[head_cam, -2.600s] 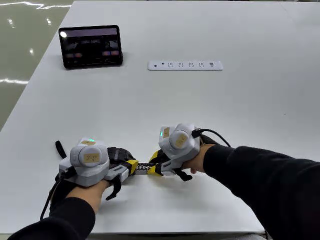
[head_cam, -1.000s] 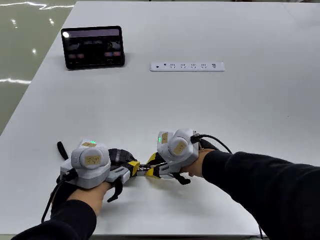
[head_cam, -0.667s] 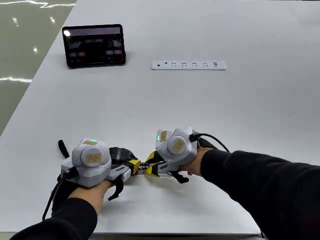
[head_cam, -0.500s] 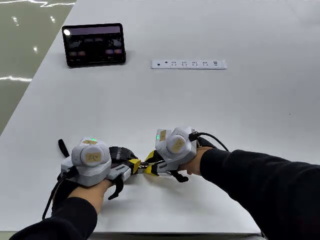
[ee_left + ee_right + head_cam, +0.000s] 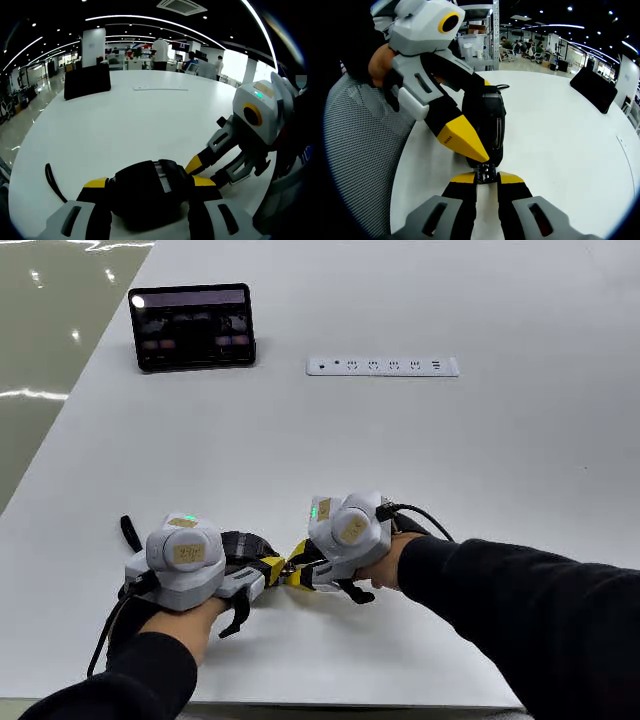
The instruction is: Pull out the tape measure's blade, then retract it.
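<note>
Table (image 5: pixel 400 460) white, matte, glossy floor past left edge; tablet (image 5: pixel 192 327) and power strip (image 5: pixel 382 366) on far side. Open office, ceiling strip lights behind. I see gap between grippers closed since 2.6 s ago: exposed stretch of tape gone. Black tape measure (image 5: pixel 145 195) near front edge, clamped between left gripper (image 5: pixel 149 182) jaws. Right gripper (image 5: pixel 486 176) jaws pinched on blade tip (image 5: pixel 485 171), right at case mouth.

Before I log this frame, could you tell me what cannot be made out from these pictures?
- The blade: markings too small in the right gripper view; the right gripper pinches its tip.
- The tape measure: case half covered by the left gripper in the head view.
- The tablet: screen too small to read, head view.
</note>
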The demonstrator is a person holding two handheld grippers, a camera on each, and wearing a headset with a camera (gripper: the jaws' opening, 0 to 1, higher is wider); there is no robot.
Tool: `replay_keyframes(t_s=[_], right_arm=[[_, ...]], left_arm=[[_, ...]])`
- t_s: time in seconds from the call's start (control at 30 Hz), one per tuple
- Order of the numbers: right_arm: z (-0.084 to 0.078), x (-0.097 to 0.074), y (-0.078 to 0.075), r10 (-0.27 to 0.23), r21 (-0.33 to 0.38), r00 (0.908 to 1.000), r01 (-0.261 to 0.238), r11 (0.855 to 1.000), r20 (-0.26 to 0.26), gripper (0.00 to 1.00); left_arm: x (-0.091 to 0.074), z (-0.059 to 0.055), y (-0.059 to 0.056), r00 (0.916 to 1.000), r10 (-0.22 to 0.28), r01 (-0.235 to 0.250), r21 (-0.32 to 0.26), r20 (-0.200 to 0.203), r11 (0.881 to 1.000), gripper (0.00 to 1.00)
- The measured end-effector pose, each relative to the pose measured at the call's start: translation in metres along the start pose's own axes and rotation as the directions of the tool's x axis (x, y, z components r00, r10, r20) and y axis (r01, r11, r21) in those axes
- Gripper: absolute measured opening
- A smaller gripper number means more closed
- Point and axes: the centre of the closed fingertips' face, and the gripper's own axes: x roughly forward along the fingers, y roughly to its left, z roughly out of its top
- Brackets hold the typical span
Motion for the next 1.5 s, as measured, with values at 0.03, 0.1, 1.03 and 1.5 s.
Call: replay_keyframes(t_s=[0.03,0.1,1.03,1.5], right_arm=[[0.0002,0.0003,0.0000,0.000,0.000,1.0000,0.000,1.000,0.000,0.11],[0.0007,0.0010,0.0001,0.002,-0.001,1.0000,-0.002,1.000,0.000,0.11],[0.0031,0.0057,0.0006,0.014,0.022,0.9999,-0.014,1.000,-0.008,0.12],[0.0040,-0.0007,0.0033,-0.019,-0.015,0.9994,0.019,1.000,-0.027,0.12]], left_arm=[[0.0001,0.0000,0.0000,1.0000,0.000,0.000,0.000,0.000,1.000,0.58],[0.0001,-0.0001,-0.0001,1.0000,0.000,0.000,0.000,0.000,1.000,0.58],[-0.0004,0.0001,0.0004,1.0000,-0.006,0.006,0.003,0.002,1.000,0.58],[-0.0091,-0.0013,-0.0024,0.9975,-0.065,0.065,0.018,-0.028,0.998,0.60]])
